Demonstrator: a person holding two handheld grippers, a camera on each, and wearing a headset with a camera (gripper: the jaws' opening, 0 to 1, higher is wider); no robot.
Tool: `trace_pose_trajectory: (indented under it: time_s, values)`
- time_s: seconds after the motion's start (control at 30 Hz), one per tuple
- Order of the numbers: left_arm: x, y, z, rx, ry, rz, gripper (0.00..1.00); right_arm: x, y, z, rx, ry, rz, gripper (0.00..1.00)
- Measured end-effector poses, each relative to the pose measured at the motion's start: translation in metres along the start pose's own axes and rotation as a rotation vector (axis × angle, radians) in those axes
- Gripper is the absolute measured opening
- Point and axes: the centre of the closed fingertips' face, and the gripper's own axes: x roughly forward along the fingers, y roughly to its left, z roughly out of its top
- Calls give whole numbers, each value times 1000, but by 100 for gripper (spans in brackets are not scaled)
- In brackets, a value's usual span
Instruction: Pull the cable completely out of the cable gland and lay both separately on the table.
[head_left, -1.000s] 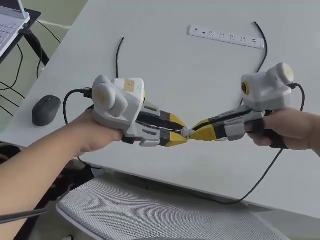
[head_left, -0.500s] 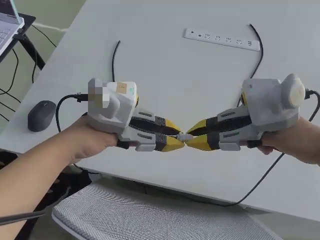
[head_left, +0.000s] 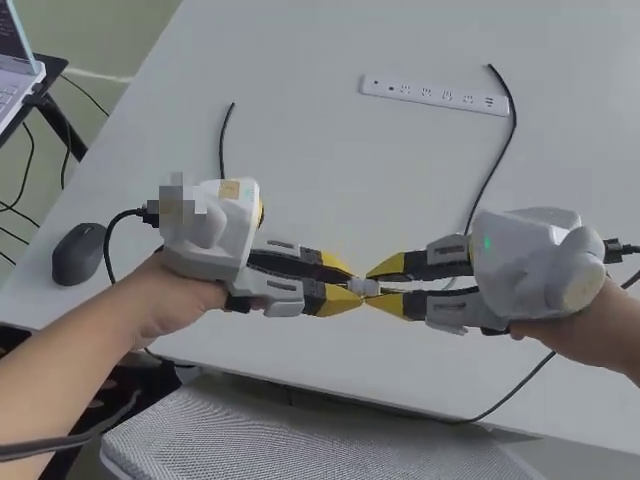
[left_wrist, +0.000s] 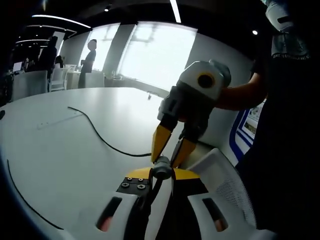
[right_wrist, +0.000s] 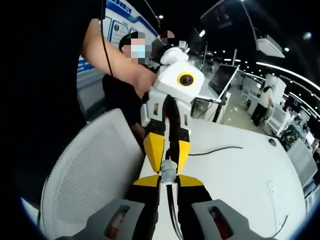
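Nearest the camera, a mesh chair back (head_left: 300, 440) is sitting just under the counter's front edge. Above it, over that edge, the person is holding both tools tip to tip. The left hand-held gripper (head_left: 348, 293) is pointing right and the right hand-held gripper (head_left: 382, 288) is pointing left. The small grey cable gland (head_left: 366, 288) is sitting between their yellow tips, up in the air and off the counter (head_left: 330, 150).

Both are clenching on the piece from opposite ends. In the left gripper view the gland is resting at the tips of its own jaws, with the other tool's fingers closing onto it from above. The right gripper view is showing the same meeting from the other side. There a thin strand, apparently the cable (right_wrist: 173, 210), is running back from the gland between the right tool's jaws, so it is not yet pulled out. Which tool is gripping the gland body and which the cable, I cannot tell.

Farther off, a dark mouse (head_left: 78, 253) is lying near the counter's left edge. A loose black cord (head_left: 224, 140) is trailing across the white top beyond it. At the far side a white power strip (head_left: 432, 95) is lying flat, with its black lead (head_left: 495, 170) curving back toward the right hand.
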Motion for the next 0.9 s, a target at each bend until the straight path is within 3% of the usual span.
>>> trace_pose_trajectory:
  time_s: [0.2,0.33,0.47,0.53,0.57,0.6,0.67,0.73,0.9]
  values:
    - [-1,2,1,-16,-8,6,15,0,-3,1,-11,5,-21,8]
    - [-1,1,4,-12,-16,4,15,-3,-6,3,57,-19,-25,8]
    - [-2,2,5,-3,-20,8,15,-8,-9,3,181,-58,-7,14]
    - [-2,1,6,1,-19,9,15,-10,-8,3,317,-92,33,20]
    - [-2,1,5,2,-17,8,15,-11,-10,2,347,-106,40,21]
    - [-2,1,5,8,-13,8,15,-14,-7,6,437,-153,86,21]
    - [-2,-1,3,23,-3,7,15,-17,-13,4,594,-180,112,21]
    - [-2,-1,3,44,2,10,15,-20,-13,7,715,-214,197,21]
    - [-3,-5,10,111,-20,4,15,-19,-12,10,811,-246,360,17]
